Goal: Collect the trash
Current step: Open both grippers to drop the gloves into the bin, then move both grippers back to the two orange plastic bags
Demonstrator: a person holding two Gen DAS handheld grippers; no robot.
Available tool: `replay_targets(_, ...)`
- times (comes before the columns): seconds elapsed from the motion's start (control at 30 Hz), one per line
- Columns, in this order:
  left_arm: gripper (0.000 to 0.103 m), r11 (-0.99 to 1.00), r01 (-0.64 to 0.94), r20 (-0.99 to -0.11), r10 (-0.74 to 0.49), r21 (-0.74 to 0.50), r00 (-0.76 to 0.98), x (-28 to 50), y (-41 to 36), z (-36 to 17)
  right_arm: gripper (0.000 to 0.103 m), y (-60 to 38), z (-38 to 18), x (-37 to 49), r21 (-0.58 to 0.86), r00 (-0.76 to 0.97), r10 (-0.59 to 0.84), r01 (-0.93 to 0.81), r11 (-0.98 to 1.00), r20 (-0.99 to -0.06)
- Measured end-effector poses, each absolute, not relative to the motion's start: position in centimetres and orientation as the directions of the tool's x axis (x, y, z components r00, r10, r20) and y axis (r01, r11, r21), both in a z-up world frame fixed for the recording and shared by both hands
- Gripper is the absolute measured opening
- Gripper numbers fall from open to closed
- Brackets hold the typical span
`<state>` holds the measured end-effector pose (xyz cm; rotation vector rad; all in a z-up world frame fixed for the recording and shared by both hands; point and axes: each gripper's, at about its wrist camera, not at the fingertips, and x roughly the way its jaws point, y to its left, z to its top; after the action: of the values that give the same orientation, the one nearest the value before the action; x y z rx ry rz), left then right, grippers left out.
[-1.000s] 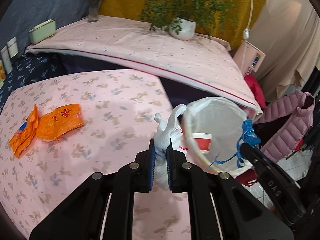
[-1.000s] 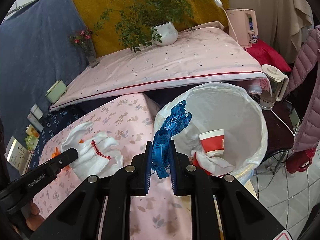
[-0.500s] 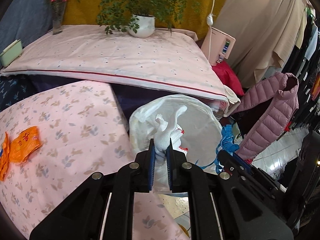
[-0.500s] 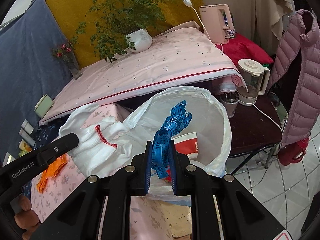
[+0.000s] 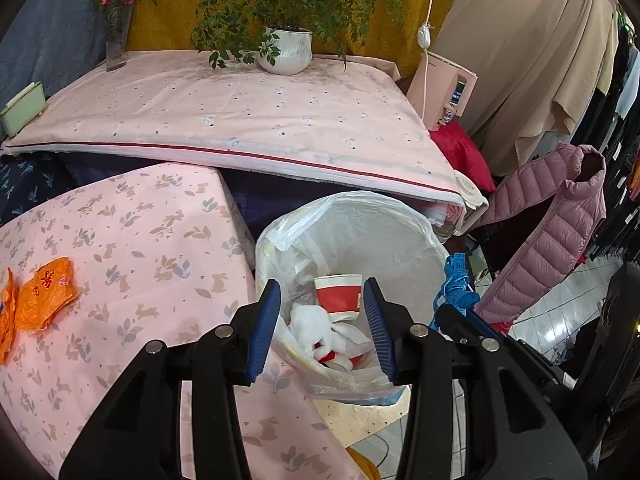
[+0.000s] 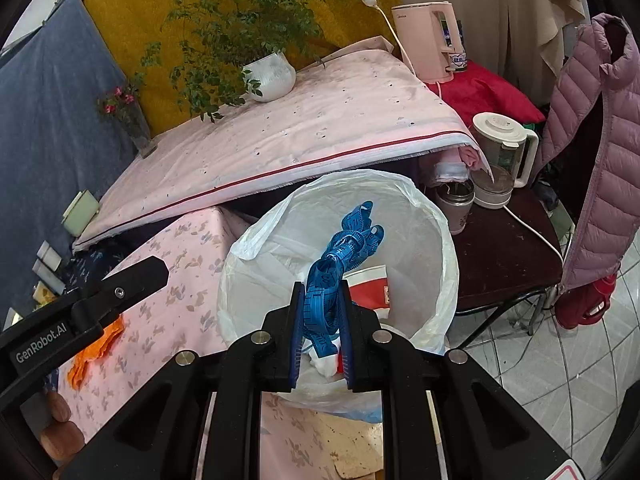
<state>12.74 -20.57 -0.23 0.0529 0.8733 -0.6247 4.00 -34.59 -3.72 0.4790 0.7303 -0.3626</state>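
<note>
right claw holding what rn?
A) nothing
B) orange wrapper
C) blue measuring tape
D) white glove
C: the right claw is shut on the blue measuring tape above the lined trash bin; the white glove already lies inside the bin.

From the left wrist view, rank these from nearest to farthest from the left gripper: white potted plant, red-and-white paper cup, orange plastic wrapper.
1. Red-and-white paper cup: in the bin, between the left gripper's open jaws.
2. Orange plastic wrapper: left, on the floral tablecloth.
3. White potted plant: far back.
</note>
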Motion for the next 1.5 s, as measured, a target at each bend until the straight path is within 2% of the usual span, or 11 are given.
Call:
replay_targets(0.2,0.048,0.845,0.506,-0.734,-0.453,-0.173,0.506,12.9,-19.5,-0.4,0.015,-34.1,-4.0,5.2,0.266,0.68,-0.146,0.462,0.846,-0.719)
replay_targets(0.3,0.057,0.86,0.487,-0.734,-0.43,-0.154,0.526,13.0,-18.7,-0.4,0.018,-33.9,-4.0,6.2,0.247,0.675,-0.155,0.46,0.853,-0.721)
replay_targets(0.37,0.06,0.867,0.476,-0.732,-0.418,-0.146,0.537,13.1,-18.2,-0.5,0.027,-33.6,-3.7,6.7,0.228,0.673,-0.174,0.465,0.856,-0.719)
replay_targets(0.43,0.061,0.875,0.464,-0.735,-0.404,-0.136,0.545,13.2,-17.6,-0.6,0.041,-33.2,-3.4,6.8,0.216,0.68,-0.192,0.467,0.858,-0.708)
replay_targets(0.53,0.062,0.885,0.445,-0.737,-0.391,-0.136,0.552,13.4,-16.7,-0.8,0.045,-32.5,-2.8,7.0,0.212,0.689,-0.191,0.454,0.865,-0.699)
replay_targets(0.8,0.062,0.904,0.4,-0.739,-0.373,-0.152,0.562,13.5,-14.0,-1.1,0.051,-30.2,-2.2,7.1,0.201,0.694,-0.176,0.425,0.883,-0.698)
replay_targets(0.97,0.067,0.919,0.366,-0.736,-0.35,-0.149,0.579,13.2,-11.9,-1.1,0.052,-28.3,-1.9,7.2,0.187,0.695,-0.163,0.399,0.897,-0.7)
replay_targets(1.03,0.067,0.923,0.355,-0.737,-0.343,-0.149,0.583,13.1,-11.1,-1.1,0.057,-27.4,-1.7,7.2,0.185,0.697,-0.158,0.39,0.902,-0.699)
replay_targets(1.37,0.067,0.949,0.273,-0.739,-0.297,-0.158,0.605,13.1,-5.7,-1.7,0.058,-23.0,-1.6,7.9,0.159,0.697,-0.128,0.332,0.93,-0.706)
replay_targets(1.5,0.068,0.959,0.231,-0.741,-0.276,-0.166,0.612,13.1,-3.4,-2.1,0.063,-21.2,-1.6,8.2,0.15,0.698,-0.116,0.307,0.94,-0.707)
